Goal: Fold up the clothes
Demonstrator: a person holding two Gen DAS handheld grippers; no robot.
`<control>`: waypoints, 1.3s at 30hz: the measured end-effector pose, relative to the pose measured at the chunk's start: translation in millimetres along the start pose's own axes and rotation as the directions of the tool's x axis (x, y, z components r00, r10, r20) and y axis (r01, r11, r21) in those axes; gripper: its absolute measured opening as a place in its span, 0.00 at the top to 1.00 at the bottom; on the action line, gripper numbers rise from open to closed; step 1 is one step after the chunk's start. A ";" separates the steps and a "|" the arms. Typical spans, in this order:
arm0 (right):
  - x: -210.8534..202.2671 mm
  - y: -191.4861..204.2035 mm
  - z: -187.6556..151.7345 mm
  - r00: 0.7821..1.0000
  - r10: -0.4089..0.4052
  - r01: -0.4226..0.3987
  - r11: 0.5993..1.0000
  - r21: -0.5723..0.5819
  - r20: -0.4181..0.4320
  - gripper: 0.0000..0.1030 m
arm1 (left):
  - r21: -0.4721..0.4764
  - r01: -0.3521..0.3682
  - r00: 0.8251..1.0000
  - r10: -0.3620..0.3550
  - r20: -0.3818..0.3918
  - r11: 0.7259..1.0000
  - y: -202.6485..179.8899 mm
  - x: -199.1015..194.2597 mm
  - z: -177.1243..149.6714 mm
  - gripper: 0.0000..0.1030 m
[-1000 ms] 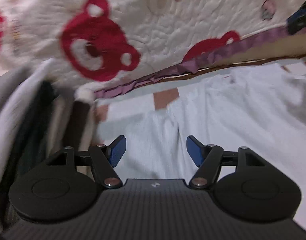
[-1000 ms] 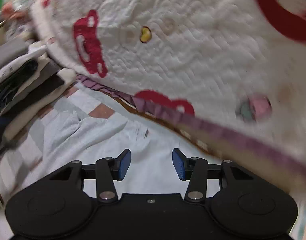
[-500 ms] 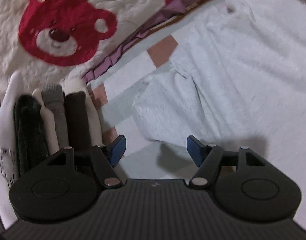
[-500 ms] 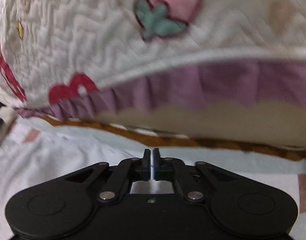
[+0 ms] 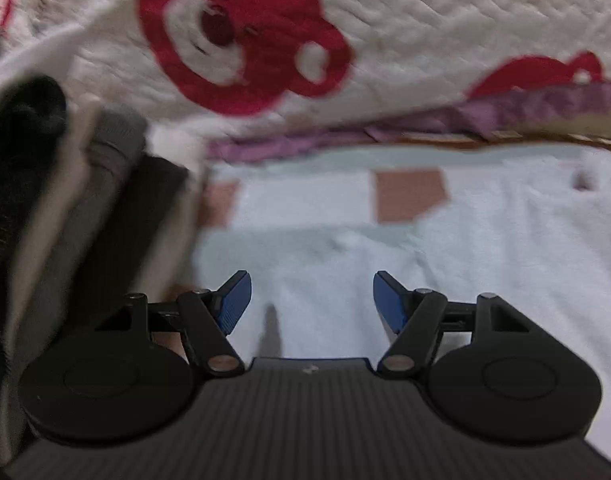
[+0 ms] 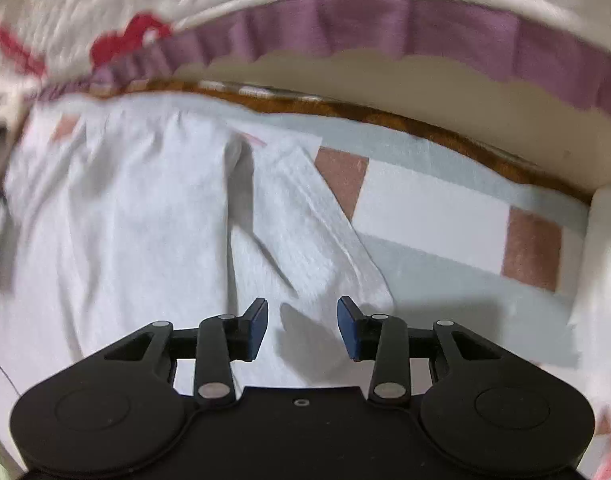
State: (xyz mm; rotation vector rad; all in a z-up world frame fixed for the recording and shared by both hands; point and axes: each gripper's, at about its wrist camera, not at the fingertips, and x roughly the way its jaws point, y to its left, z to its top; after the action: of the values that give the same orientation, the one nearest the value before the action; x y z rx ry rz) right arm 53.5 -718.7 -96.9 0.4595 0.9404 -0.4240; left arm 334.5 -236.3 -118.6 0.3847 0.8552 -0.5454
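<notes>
The white garment lay spread on a checked bed sheet, one sleeve angled out to the right, with a bear-print quilt along the far side. The right gripper hovered over the sleeve's near end with fingers spread, holding nothing. The left gripper, fingers also spread and empty, hung above the garment's left part, just right of a stack of folded clothes.

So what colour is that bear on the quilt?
Red, with a white muzzle; the bear shows best in the left wrist view.
</notes>
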 end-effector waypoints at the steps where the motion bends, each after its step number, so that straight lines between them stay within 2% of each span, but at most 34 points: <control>1: -1.4 -2.3 -2.3 1.000 -0.012 0.012 1.000 0.015 -0.005 0.51 | -0.011 0.001 1.000 -0.001 -0.005 1.000 4.5 1.7 -1.2 0.35; 6: -8.2 -14.1 -13.8 0.997 -0.073 0.075 0.993 0.092 -0.033 0.50 | -0.067 0.007 0.999 -0.009 -0.033 0.998 27.2 10.0 -7.0 0.35; 8: -6.7 -23.4 -26.9 0.999 -0.016 0.010 0.981 0.194 0.032 0.51 | -0.132 0.064 0.995 -0.072 -0.063 0.989 42.0 10.9 -14.0 0.35; 10: -0.4 -17.2 -29.8 0.999 0.027 -0.035 0.981 0.189 0.047 0.51 | -0.196 0.117 0.987 -0.136 -0.087 0.974 55.2 12.9 -21.1 0.35; 12: 6.2 -9.9 -31.9 0.996 0.069 -0.078 0.982 0.175 0.056 0.50 | -0.218 0.130 0.984 -0.153 -0.091 0.967 60.7 16.7 -29.3 0.35; 13: 9.5 -6.2 -32.9 0.994 0.090 -0.099 0.981 0.167 0.061 0.49 | -0.191 0.124 0.987 -0.141 -0.081 0.974 57.9 17.2 -31.1 0.35; 16: 27.5 17.3 -24.2 0.996 0.076 -0.076 0.997 -0.004 0.041 0.44 | -0.112 0.120 0.991 -0.126 -0.042 0.986 47.7 19.1 -34.0 0.35; 18: 37.4 33.6 -18.5 0.997 0.048 -0.040 0.991 -0.131 0.053 0.31 | -0.105 0.164 0.986 -0.166 -0.016 0.981 46.9 21.5 -31.3 0.35; 19: 42.2 41.7 -15.6 0.998 0.033 -0.021 0.981 -0.194 0.061 0.29 | -0.107 0.184 0.983 -0.185 -0.001 0.977 46.2 22.8 -30.0 0.35; 20: 46.0 45.9 -13.9 0.997 0.026 -0.009 0.977 -0.212 0.077 0.24 | -0.123 0.191 0.982 -0.191 0.010 0.974 46.5 24.3 -28.9 0.35; 22: 53.3 53.0 -10.8 0.994 0.015 0.012 0.973 -0.231 0.112 0.25 | -0.156 0.203 0.979 -0.200 0.031 0.967 47.3 27.4 -26.8 0.35; 23: 53.0 56.6 -10.0 0.992 0.026 0.003 0.971 -0.238 0.121 0.42 | -0.172 0.205 0.979 -0.202 0.032 0.964 48.0 29.8 -25.6 0.35; 24: 52.0 60.2 -9.3 0.991 0.041 -0.009 0.970 -0.244 0.128 0.86 | -0.189 0.207 0.978 -0.204 0.033 0.960 48.8 32.2 -24.4 0.35; 25: 48.0 60.9 -9.8 0.991 0.058 -0.028 0.969 -0.244 0.118 0.96 | -0.193 0.206 0.978 -0.203 0.036 0.959 48.6 33.9 -23.7 0.35; 27: 29.4 69.3 -12.4 0.980 0.001 0.052 0.963 -0.265 0.198 0.96 | -0.188 0.193 0.981 -0.190 0.032 0.963 46.7 37.4 -22.7 0.35; 28: 14.7 67.0 -11.4 0.967 -0.032 0.096 0.966 -0.242 0.254 0.96 | -0.178 0.179 0.984 -0.178 0.025 0.968 44.9 39.1 -22.3 0.35; 29: -0.9 63.4 -10.0 0.948 -0.067 0.138 0.968 -0.210 0.311 0.96 | -0.174 0.167 0.986 -0.168 0.012 0.971 43.8 41.4 -22.8 0.35; 31: -24.5 37.0 -7.8 0.914 -0.175 0.235 0.964 -0.127 0.367 0.96 | -0.165 0.143 0.989 -0.147 -0.014 0.976 41.5 46.0 -23.8 0.35; 34: -59.0 -5.0 -4.7 0.840 -0.339 0.370 0.929 0.009 0.423 0.96 | -0.145 0.108 0.994 -0.111 -0.016 0.984 39.8 48.0 -23.8 0.35; 36: -58.5 -35.9 -9.2 0.824 -0.423 0.432 0.899 0.066 0.376 0.96 | -0.131 0.083 0.996 -0.087 -0.024 0.988 37.8 49.6 -21.9 0.34; 39: -46.2 -62.3 -19.9 0.819 -0.486 0.480 0.872 0.101 0.304 0.97 | -0.135 0.051 0.998 -0.055 -0.027 0.990 37.3 51.4 -19.4 0.31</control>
State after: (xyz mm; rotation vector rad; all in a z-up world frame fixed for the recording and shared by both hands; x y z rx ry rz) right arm -17.1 -752.5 -80.0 0.1505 0.7255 -0.9462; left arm 372.4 -211.6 -167.2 0.2485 0.9287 -0.5286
